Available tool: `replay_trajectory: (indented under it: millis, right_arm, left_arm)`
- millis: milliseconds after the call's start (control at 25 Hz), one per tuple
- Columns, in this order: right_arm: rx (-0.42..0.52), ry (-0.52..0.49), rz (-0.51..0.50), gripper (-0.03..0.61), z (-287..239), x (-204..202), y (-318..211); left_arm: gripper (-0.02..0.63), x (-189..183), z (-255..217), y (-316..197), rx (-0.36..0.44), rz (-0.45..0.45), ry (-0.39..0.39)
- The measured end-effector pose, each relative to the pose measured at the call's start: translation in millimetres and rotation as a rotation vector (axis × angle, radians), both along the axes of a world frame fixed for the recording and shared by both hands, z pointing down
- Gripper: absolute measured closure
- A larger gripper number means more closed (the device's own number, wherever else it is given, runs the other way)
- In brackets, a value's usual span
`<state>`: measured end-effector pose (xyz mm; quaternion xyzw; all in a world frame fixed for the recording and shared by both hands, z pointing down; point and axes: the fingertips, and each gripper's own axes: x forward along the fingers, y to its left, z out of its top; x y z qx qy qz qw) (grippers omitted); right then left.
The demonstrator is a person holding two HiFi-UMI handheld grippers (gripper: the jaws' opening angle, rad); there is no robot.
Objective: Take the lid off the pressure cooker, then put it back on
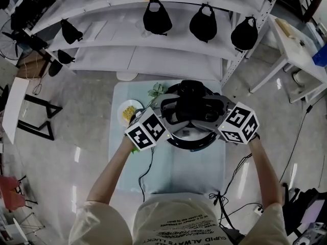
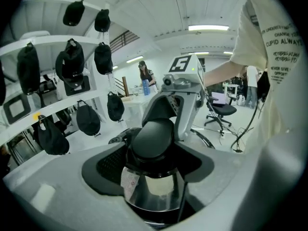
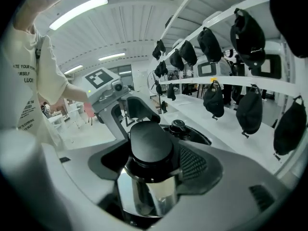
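Observation:
The pressure cooker (image 1: pixel 190 117) stands on a small pale table (image 1: pixel 173 172), and its black lid (image 1: pixel 191 93) shows from above. My left gripper (image 1: pixel 168 115) is at its left side and my right gripper (image 1: pixel 217 114) at its right. In the left gripper view a black side handle (image 2: pixel 153 137) above the steel wall (image 2: pixel 154 189) sits between the wide jaws of the left gripper (image 2: pixel 154 150); its pads stand clear of it. The right gripper view shows the same: the other black handle (image 3: pixel 150 143) lies inside the open right gripper (image 3: pixel 151 155), and the lid knob (image 3: pixel 178 125) is beyond.
A white plate (image 1: pixel 129 111) of yellow food and green leaves (image 1: pixel 156 91) lie at the table's back left. White shelves (image 1: pixel 153 50) hung with black caps stand behind the table. Cables (image 1: pixel 232 188) trail on the floor by the person's right side.

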<state>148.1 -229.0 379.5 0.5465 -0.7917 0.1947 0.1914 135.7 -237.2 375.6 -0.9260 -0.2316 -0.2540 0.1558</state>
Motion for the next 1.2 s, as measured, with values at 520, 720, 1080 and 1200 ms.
replay_trajectory:
  millis: [520, 720, 1080, 1200]
  right_arm:
    - [0.163, -0.037, 0.251, 0.322, -23.2, -4.6, 42.7]
    - [0.217, -0.024, 0.306, 0.399, -33.8, -23.0, 57.4]
    - [0.304, -0.033, 0.388, 0.492, -50.8, -48.5, 83.3]
    - [0.328, -0.031, 0.416, 0.518, -56.5, -54.0, 92.0]
  left_arm:
    - [0.322, -42.4, -15.6, 7.4, -0.120, -0.227, 0.162]
    - [0.352, -66.4, -24.5, 15.6, -0.144, -0.294, 0.214]
    - [0.496, -100.5, -34.4, 31.7, -0.114, -0.379, 0.257]
    - [0.526, -109.7, -38.1, 34.3, -0.131, -0.407, 0.272]
